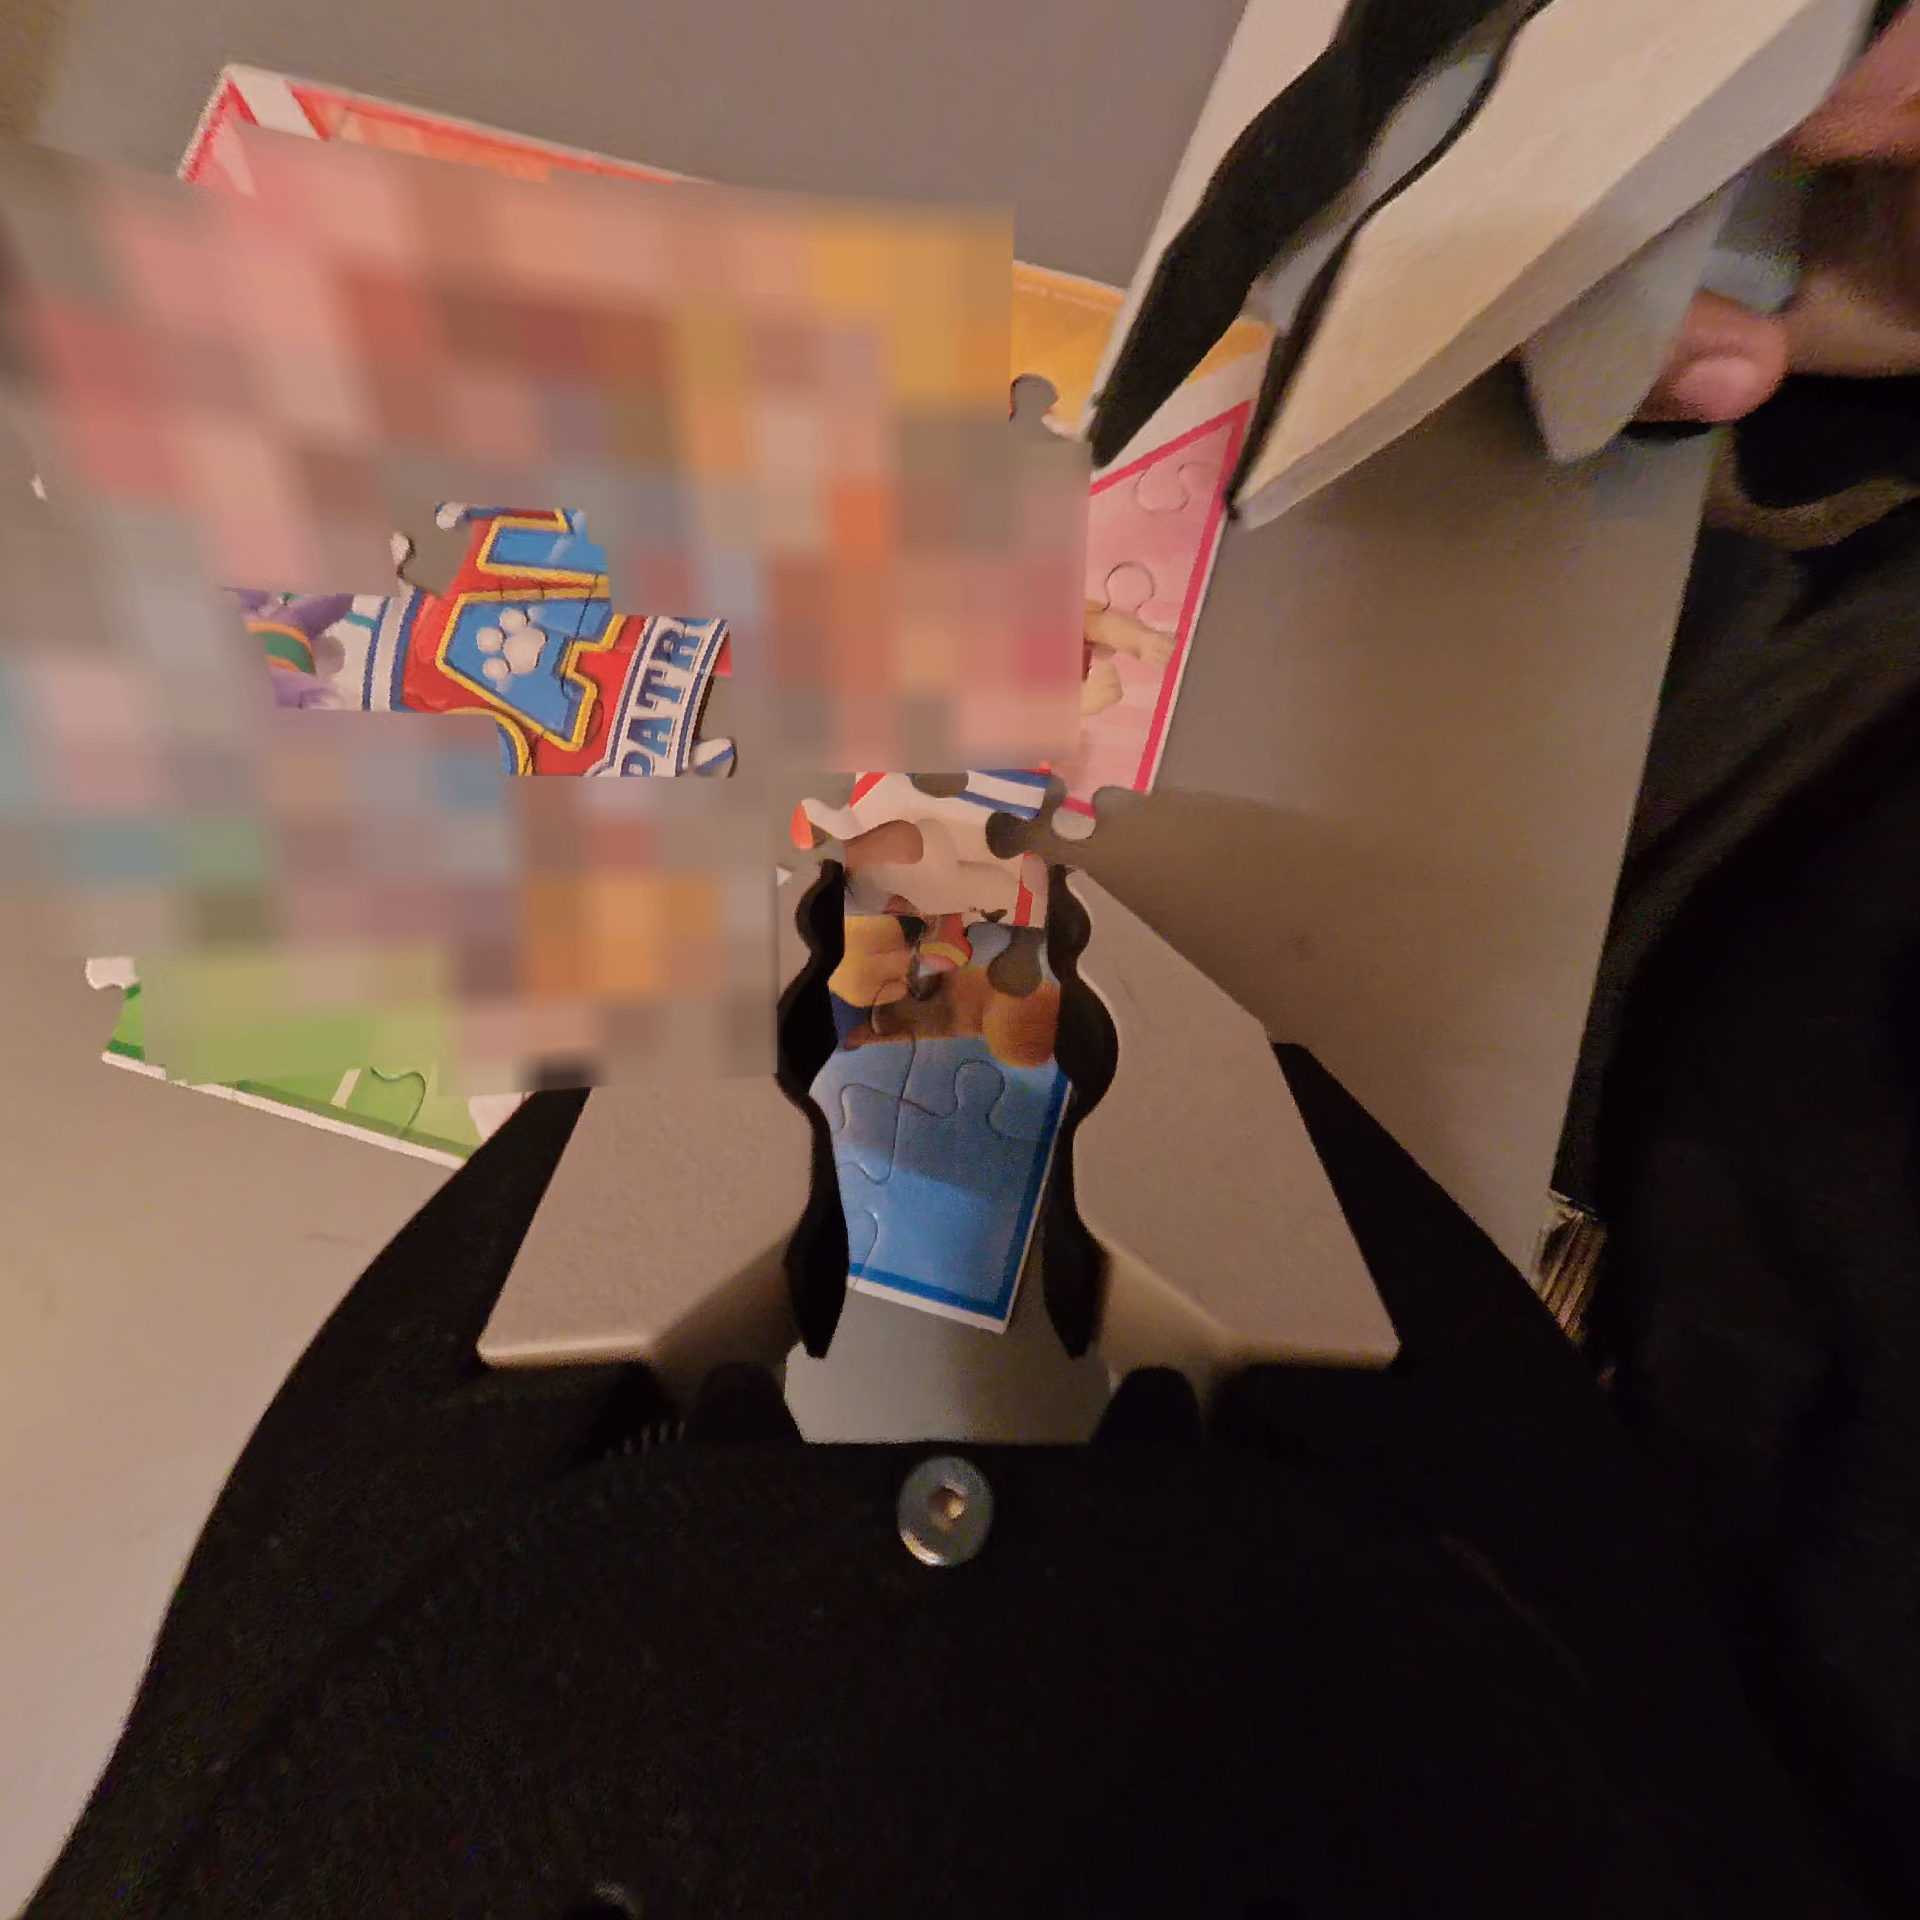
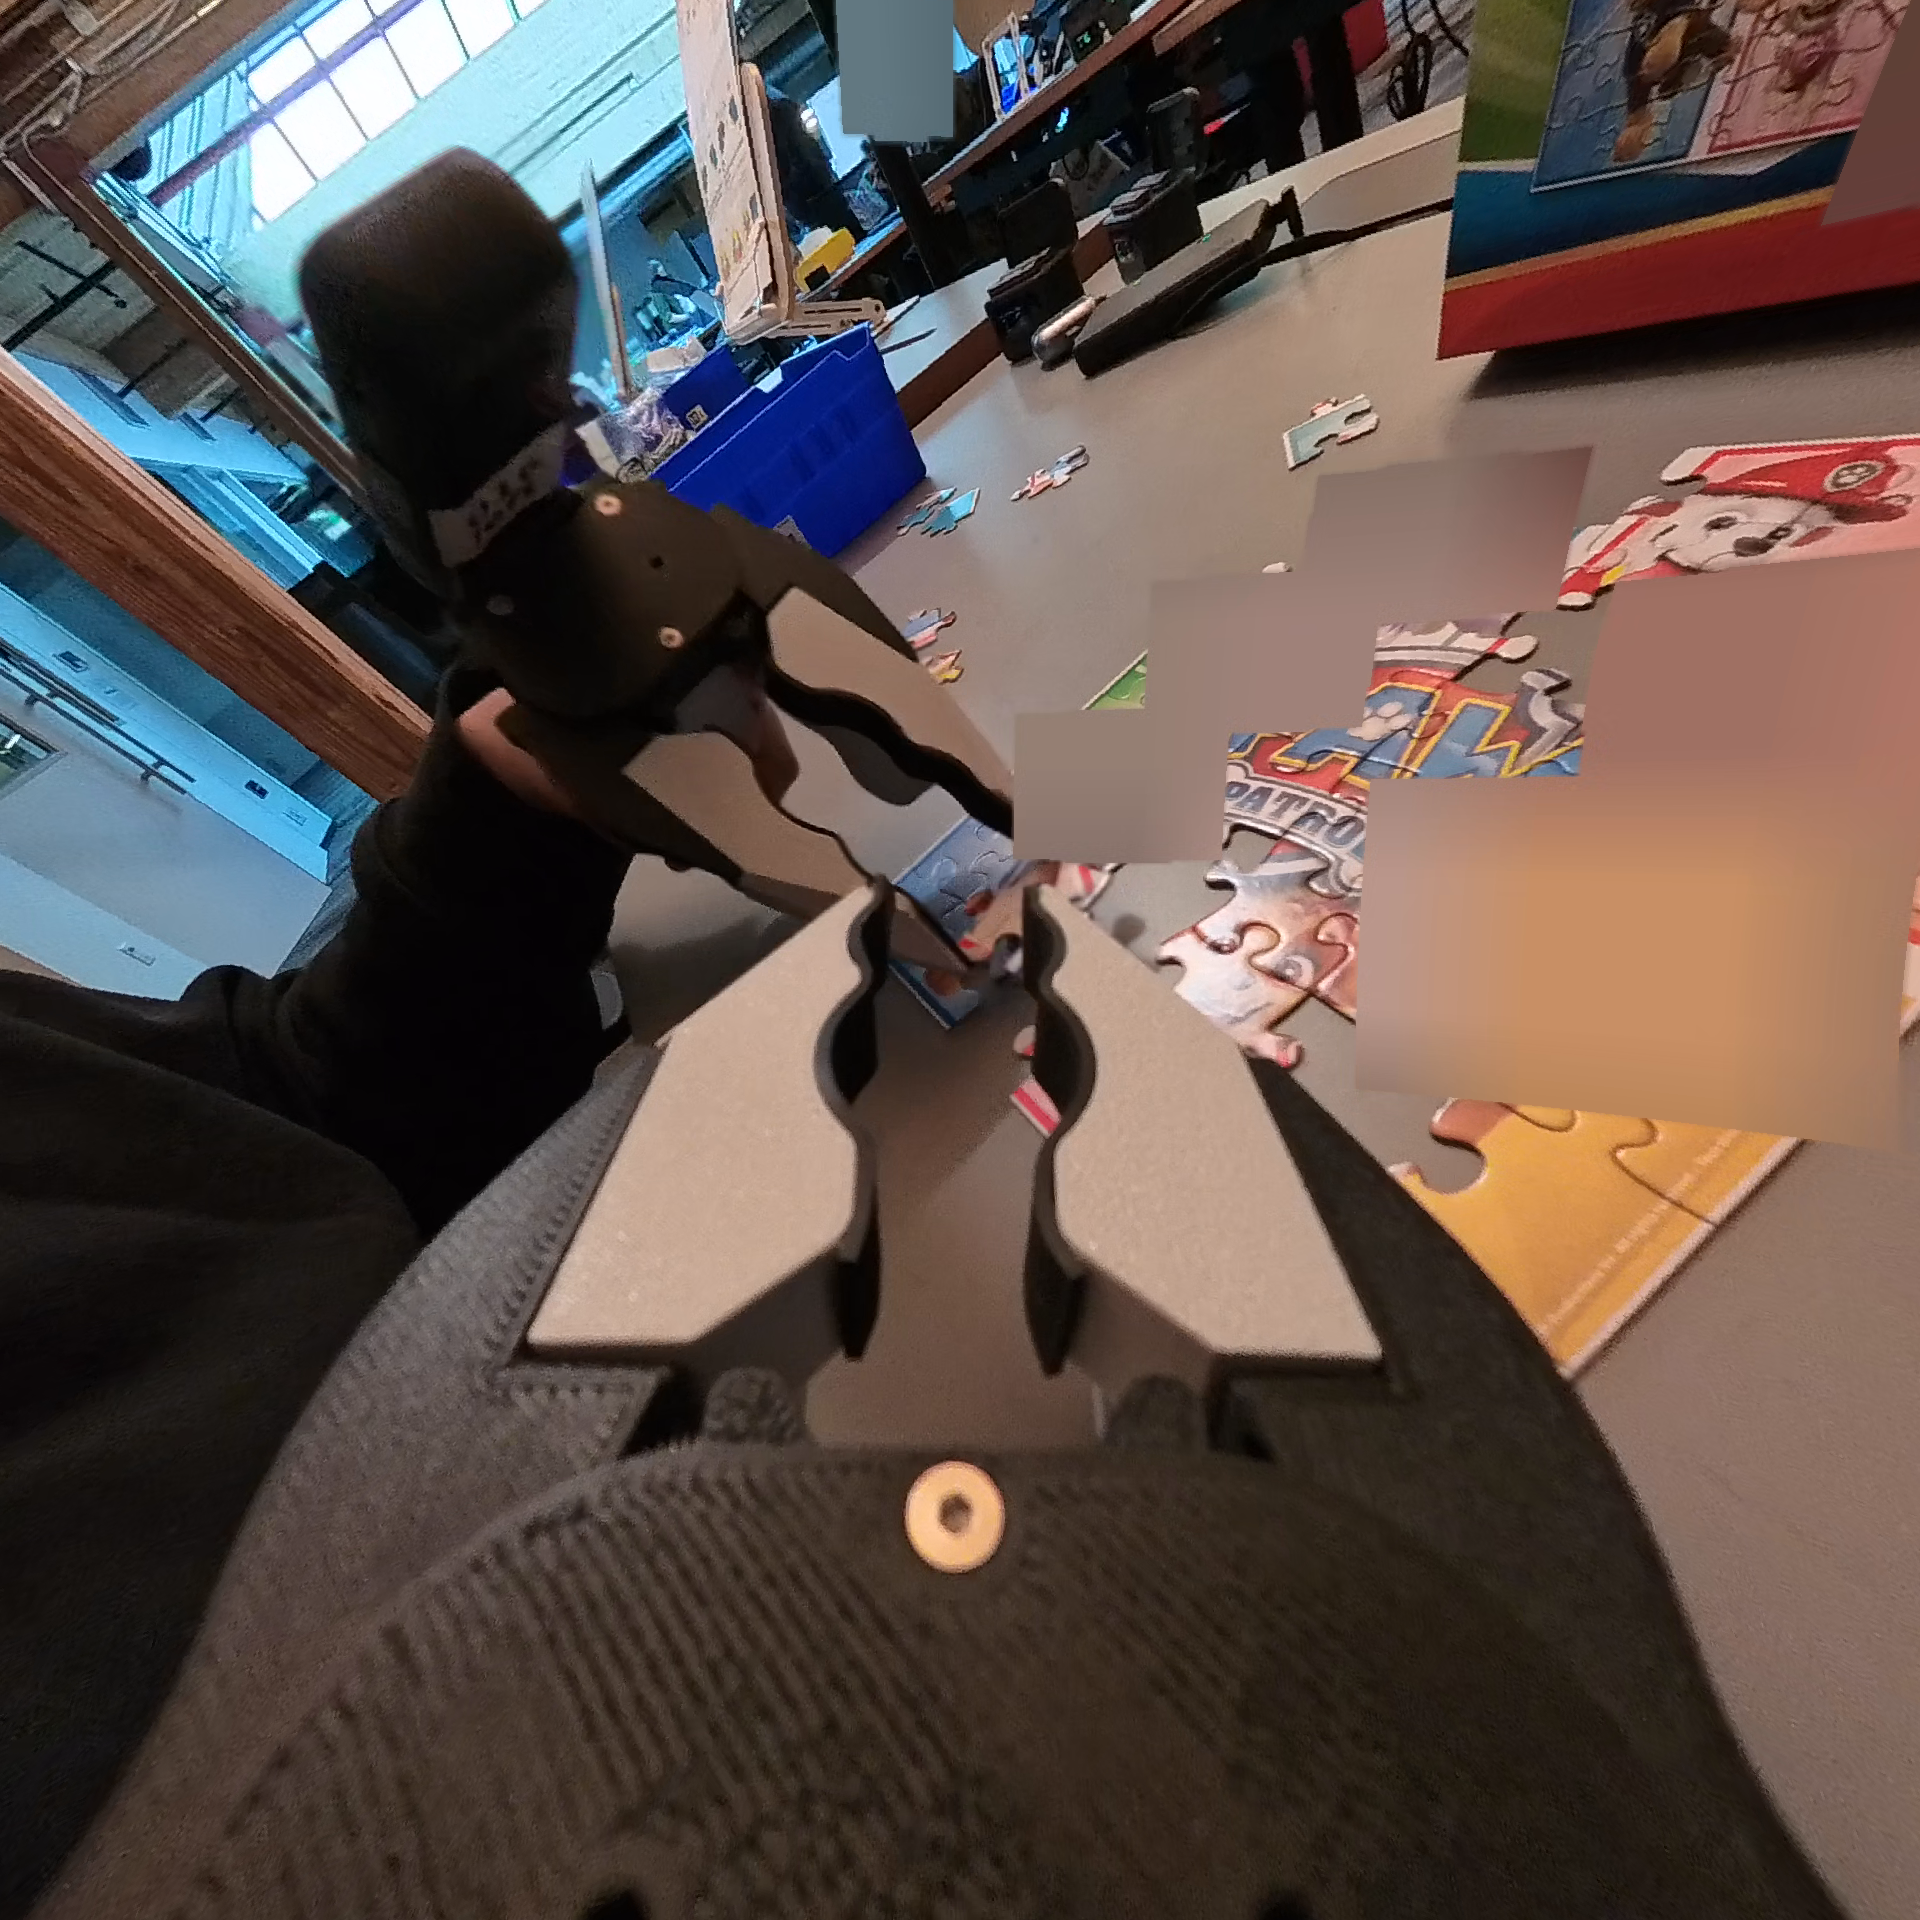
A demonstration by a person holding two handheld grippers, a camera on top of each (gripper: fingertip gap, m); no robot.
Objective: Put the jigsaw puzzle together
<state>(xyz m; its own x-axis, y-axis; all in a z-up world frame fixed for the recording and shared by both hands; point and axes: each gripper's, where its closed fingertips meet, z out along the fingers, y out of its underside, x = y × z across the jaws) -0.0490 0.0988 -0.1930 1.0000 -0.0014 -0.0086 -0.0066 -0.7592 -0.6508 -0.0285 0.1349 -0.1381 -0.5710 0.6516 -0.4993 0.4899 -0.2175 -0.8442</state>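
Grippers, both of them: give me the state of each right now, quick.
Left gripper: open, over the blue-cornered puzzle section on the table, not gripping it.
Right gripper: open, holding nothing, hovering above the same puzzle section.

Puzzle box (image 2: 1683, 239) stands on table (image 2: 1091, 499) behind puzzle (image 2: 1600, 1226); loose pieces (image 2: 1049, 473) lie left.

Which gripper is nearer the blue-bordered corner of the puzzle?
Left. The left gripper straddles the blue-bordered corner; the right gripper hovers just beside it.

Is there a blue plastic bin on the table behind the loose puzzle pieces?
Yes, a blue bin stands at the table's far edge.
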